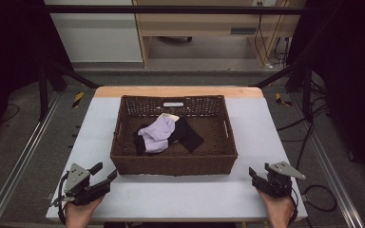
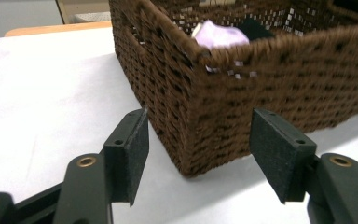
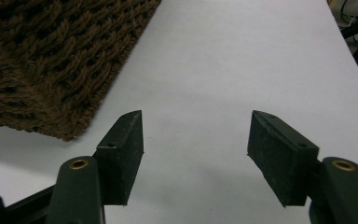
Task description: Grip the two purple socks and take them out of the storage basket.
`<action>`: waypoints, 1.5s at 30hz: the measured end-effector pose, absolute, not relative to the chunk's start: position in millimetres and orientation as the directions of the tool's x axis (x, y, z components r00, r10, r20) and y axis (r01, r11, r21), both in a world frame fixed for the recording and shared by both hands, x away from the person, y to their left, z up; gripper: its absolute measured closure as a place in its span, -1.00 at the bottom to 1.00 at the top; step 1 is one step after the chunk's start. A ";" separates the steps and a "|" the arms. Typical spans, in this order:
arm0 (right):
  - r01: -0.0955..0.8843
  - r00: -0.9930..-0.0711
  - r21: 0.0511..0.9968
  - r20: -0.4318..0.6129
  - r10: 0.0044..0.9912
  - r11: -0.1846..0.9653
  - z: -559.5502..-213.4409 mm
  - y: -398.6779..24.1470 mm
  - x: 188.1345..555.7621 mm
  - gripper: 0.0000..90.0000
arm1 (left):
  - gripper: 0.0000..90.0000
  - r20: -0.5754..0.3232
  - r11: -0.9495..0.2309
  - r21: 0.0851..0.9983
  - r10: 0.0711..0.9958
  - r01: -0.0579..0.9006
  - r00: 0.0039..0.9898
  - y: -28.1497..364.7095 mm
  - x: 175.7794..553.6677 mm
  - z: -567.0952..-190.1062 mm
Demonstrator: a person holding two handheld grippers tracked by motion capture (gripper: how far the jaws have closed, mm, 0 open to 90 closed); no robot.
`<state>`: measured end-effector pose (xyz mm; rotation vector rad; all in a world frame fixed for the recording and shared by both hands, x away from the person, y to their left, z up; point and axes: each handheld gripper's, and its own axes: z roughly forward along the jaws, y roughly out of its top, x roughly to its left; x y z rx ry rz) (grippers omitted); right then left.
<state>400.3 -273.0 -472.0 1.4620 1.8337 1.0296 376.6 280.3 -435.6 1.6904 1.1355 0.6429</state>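
Note:
A brown woven basket (image 1: 173, 164) stands in the middle of the white table (image 1: 180, 194). Inside it lie a lilac cloth (image 1: 157, 135), a black cloth (image 1: 189, 137) and a small cream piece (image 1: 171, 115). My left gripper (image 1: 103, 172) rests open near the basket's front left corner, apart from it. In the left gripper view that gripper (image 2: 199, 114) has nothing between its jaws, and the basket (image 2: 205, 84) corner rises just ahead, with the lilac cloth (image 2: 219, 35) showing over the rim. My right gripper (image 1: 260, 171) stands open beside the front right corner; the right gripper (image 3: 196, 116) frames bare table next to the basket (image 3: 51, 60).
A hand holds each gripper at the table's front edge. White table surface (image 3: 237, 56) stretches to the basket's left and right. A wooden strip (image 1: 178, 91) borders the far edge. Black frame bars and cables (image 1: 313, 194) flank the table.

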 end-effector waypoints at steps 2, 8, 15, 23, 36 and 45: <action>0.530 -0.244 0.841 0.027 0.969 0.110 -472.0 -272.0 400.4 -0.20 | -0.19 -0.099 -0.084 0.916 0.900 0.393 0.424 281.9 376.5 -434.2; 0.520 -0.252 0.847 0.025 0.967 0.114 -470.1 -268.5 397.1 -0.21 | -0.23 -0.107 -0.063 0.928 0.900 0.368 0.424 287.8 373.3 -424.2; 0.522 -0.239 0.849 0.046 0.970 0.089 -471.1 -268.9 397.2 -0.26 | -0.26 -0.127 -0.028 0.937 0.902 0.349 0.413 291.7 376.9 -405.7; 0.518 -0.236 0.852 0.053 0.970 0.079 -470.2 -269.1 398.8 -0.26 | -0.27 -0.122 -0.016 0.952 0.897 0.306 0.425 286.2 388.7 -378.6; 0.490 -0.244 0.868 0.046 0.969 0.082 -468.2 -267.4 400.1 -0.28 | -0.27 -0.119 -0.047 0.939 0.884 0.340 0.451 259.7 433.8 -350.4; 0.496 -0.241 0.864 0.040 0.970 0.088 -469.3 -266.3 401.1 -0.25 | -0.22 -0.066 -0.100 0.942 0.881 0.321 0.469 232.1 463.2 -332.3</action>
